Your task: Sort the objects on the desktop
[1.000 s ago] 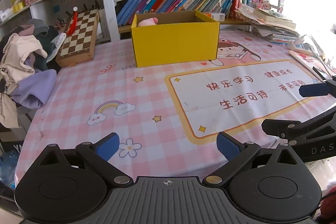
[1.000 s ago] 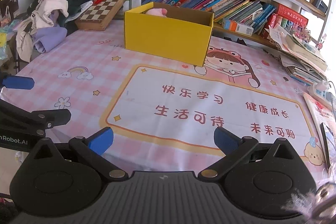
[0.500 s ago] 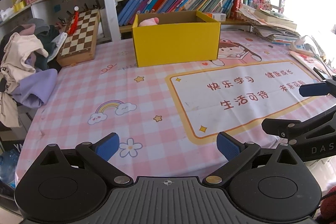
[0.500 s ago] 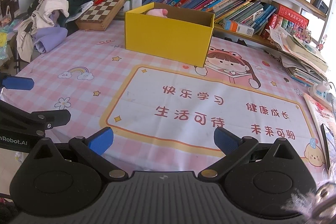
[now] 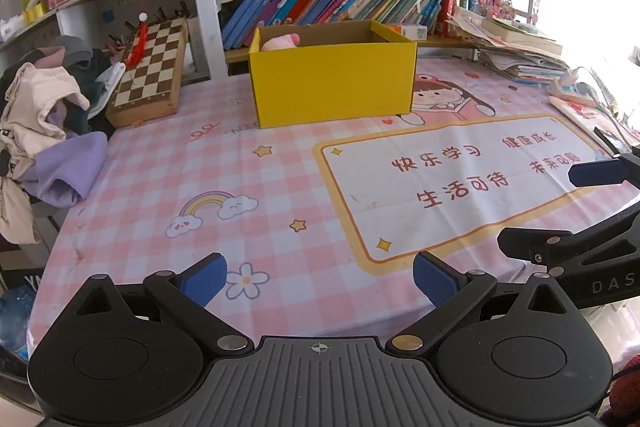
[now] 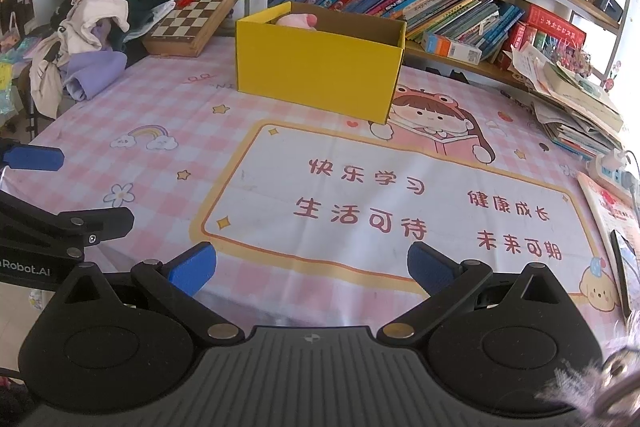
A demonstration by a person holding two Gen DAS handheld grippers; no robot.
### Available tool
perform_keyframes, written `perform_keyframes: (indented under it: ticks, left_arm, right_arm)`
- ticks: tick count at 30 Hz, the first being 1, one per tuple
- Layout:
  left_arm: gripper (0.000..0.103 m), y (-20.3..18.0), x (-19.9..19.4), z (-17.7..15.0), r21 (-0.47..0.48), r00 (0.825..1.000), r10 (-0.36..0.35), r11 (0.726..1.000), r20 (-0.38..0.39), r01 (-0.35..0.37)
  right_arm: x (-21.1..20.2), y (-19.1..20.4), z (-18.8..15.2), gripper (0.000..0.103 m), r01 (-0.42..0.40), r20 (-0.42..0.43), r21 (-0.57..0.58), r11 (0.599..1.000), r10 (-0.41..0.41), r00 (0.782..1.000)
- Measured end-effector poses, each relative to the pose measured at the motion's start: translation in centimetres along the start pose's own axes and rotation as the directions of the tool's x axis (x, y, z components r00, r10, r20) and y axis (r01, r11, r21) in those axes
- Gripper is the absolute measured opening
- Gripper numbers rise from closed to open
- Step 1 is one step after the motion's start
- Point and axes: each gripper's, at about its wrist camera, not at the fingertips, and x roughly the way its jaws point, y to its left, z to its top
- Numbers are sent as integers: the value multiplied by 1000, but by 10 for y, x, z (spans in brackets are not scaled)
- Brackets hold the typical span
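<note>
tablecloth [image 6: 400, 163] "快乐学习", left tool [image 6: 24, 269] "Robot.AI"

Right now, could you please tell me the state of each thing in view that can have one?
left gripper: jaws open, holding nothing, low over the near table edge.
right gripper: jaws open, holding nothing.
yellow box: open-topped, upright on the tablecloth.
pink soft item: inside the box, at its left end.
chessboard: closed, leaning tilted.
clothes: heaped, unfolded.

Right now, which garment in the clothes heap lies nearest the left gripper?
The lilac garment, lowest in the heap at the table's left edge; the cream one and dark ones lie behind it.
</note>
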Motion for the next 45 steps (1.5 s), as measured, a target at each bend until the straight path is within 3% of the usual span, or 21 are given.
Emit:
perform_keyframes:
  ticks: [45]
  left_arm:
    - [103, 5, 0, -2, -57, 999, -34, 998, -2, 33]
  right_arm:
    - [2, -4, -4, 103, -2, -14, -7, 1000, 2, 1000]
